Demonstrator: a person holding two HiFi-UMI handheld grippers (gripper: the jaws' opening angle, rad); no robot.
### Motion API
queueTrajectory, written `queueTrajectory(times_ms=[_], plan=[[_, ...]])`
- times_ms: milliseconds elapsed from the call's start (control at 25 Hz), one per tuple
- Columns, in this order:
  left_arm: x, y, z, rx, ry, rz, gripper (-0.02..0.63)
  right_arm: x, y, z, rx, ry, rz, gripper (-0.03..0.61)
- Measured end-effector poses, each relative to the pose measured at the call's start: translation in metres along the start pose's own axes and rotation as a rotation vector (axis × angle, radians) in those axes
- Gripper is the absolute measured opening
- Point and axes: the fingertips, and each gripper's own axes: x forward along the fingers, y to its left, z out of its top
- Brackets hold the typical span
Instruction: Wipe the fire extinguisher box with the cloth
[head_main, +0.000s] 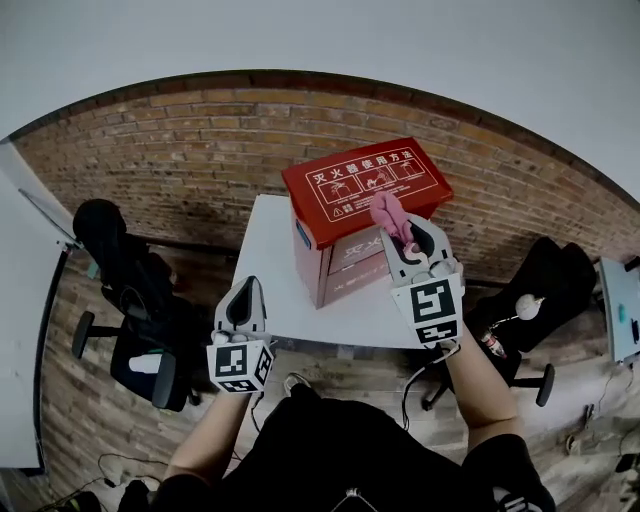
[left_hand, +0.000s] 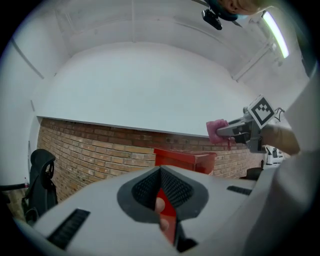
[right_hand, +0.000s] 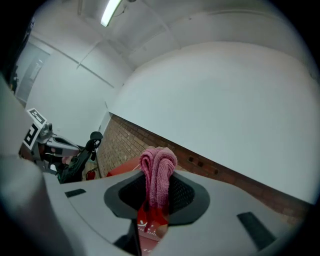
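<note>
A red fire extinguisher box (head_main: 365, 190) with white print on its lid stands on a small white table (head_main: 270, 285). My right gripper (head_main: 405, 238) hovers at the box's near right corner, shut on a folded pink cloth (head_main: 390, 215) that sticks out over the lid. In the right gripper view the cloth (right_hand: 158, 172) bulges up between the jaws, with the red box (right_hand: 149, 226) below. My left gripper (head_main: 240, 305) hangs over the table's front left edge, away from the box, jaws together and empty. In the left gripper view the box (left_hand: 185, 161) lies ahead, with the cloth (left_hand: 216, 131) above it.
A black office chair (head_main: 135, 310) stands left of the table, and another dark chair (head_main: 545, 290) stands to the right. The floor and back wall are brick patterned. A white panel (head_main: 20, 320) runs along the far left. Cables lie on the floor near my feet.
</note>
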Motion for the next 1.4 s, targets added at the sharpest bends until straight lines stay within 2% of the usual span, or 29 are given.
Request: queueTrajectory(times_ms=[280,520,760,920,1080,1240,1400], plan=[[-0.036,-0.068,-0.006,0.010,0.024,-0.083,0.029,-0.081,0.008,-0.040,0.151,-0.008,0.027,0.106],[-0.080,-0.095,-0.003,0.035,0.027,-0.109,0.029,-0.133,0.032,-0.062,0.269,-0.065,0.038,0.106],[-0.114,-0.097,-0.010,0.087,0.028,-0.108,0.029,-0.160,0.077,-0.074,0.328,-0.086,0.054,0.106],[-0.121,-0.101,-0.016,0.120,0.031,-0.167,0.029,-0.169,0.099,-0.077,0.368,-0.073,0.048,0.106],[-0.120,-0.097,-0.002,0.135,0.007,-0.213,0.029,-0.166,0.110,-0.074,0.408,-0.067,0.020,0.106],[-0.124,-0.077,0.006,0.150,-0.016,-0.204,0.029,-0.153,0.125,-0.069,0.414,-0.062,0.012,0.106],[-0.127,-0.066,0.000,0.153,-0.013,-0.193,0.029,-0.149,0.145,-0.066,0.394,-0.054,0.044,0.106]])
